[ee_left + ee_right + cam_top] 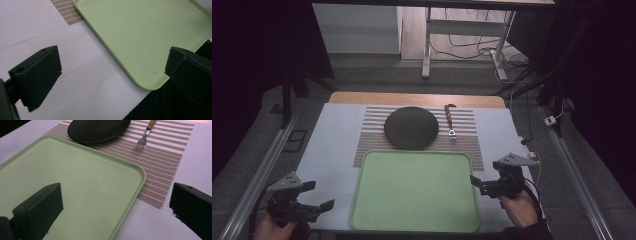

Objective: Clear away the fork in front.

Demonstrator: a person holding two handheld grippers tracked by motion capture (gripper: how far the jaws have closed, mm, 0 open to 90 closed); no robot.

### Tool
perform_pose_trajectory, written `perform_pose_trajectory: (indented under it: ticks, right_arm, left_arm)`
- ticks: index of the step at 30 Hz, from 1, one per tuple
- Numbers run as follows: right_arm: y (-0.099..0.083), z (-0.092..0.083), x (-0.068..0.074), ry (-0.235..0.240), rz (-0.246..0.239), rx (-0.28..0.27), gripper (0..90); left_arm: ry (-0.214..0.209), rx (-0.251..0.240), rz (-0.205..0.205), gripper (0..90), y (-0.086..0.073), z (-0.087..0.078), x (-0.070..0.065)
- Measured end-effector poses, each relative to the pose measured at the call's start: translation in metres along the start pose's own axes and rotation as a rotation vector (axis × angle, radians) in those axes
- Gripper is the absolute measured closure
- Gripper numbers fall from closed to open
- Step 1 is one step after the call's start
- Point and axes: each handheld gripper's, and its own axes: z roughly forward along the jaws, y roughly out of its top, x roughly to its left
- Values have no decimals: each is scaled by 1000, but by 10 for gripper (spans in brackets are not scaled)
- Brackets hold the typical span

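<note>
While both sets of tongs hang with their jaws apart and nothing between them, the right tongs [484, 184] sit just beside the right rim of the green tray [362, 200], level with its middle, and the left tongs [314, 196] sit off the tray's near left corner. From the right tongs the fork [450, 121] lies straight ahead toward the far side of the bench [329, 130], past the tray's far right corner, resting on the striped mat [469, 142]. Its long axis runs near to far, tines [141, 142] toward the person and the brown handle [151, 123] pointing away. The dark plate [411, 127] lies just beside it to the left, also on the mat, apart from the fork. By my reading the right hand [519, 209] is clearly the nearer one for the fork; the left would have to cross the whole tray.
</note>
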Motion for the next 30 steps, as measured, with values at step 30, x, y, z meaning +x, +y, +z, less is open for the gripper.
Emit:
perform_pose_trajectory:
  ticks: [30]
  right_arm:
    - [36,69,-25,-110,-55,125,0]
  left_arm:
    - [1,9,-10,11,1,1,1]
